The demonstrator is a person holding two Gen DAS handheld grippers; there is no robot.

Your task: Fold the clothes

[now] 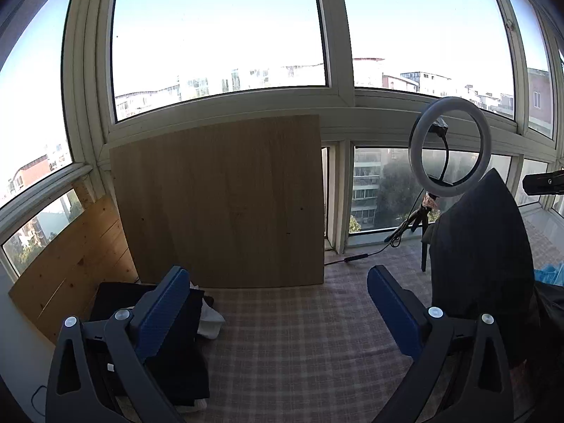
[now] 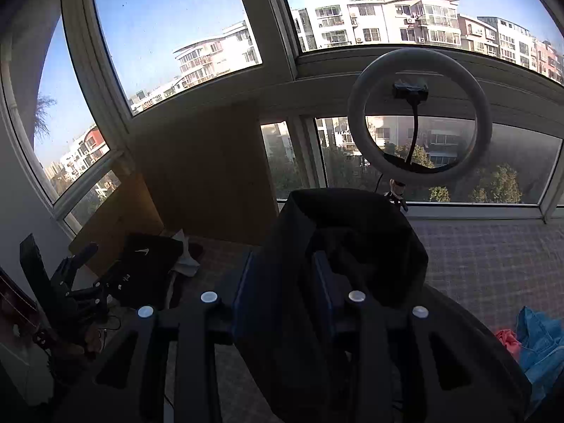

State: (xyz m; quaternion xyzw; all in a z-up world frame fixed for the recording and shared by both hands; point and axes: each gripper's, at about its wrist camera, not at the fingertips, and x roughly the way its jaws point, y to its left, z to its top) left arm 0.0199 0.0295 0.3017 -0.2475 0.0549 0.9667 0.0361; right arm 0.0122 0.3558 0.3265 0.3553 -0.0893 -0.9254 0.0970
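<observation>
Dark garment (image 2: 352,239) is clenched in the right gripper (image 2: 285,292), left gripper (image 1: 278,310) hangs released at 9 o'clock, so I'd grab the opposite edge evenly.

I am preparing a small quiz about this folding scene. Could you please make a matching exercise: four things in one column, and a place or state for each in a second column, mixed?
Things:
1. left hand-held gripper
2. right hand-held gripper
3. ring light
4. wooden board

Places or states:
A. stands by the window on a small tripod
B. shut on the dark garment
C. leans upright against the window frame
D. open, holding nothing

Pairs: 1-D, 2-B, 3-A, 4-C
</observation>
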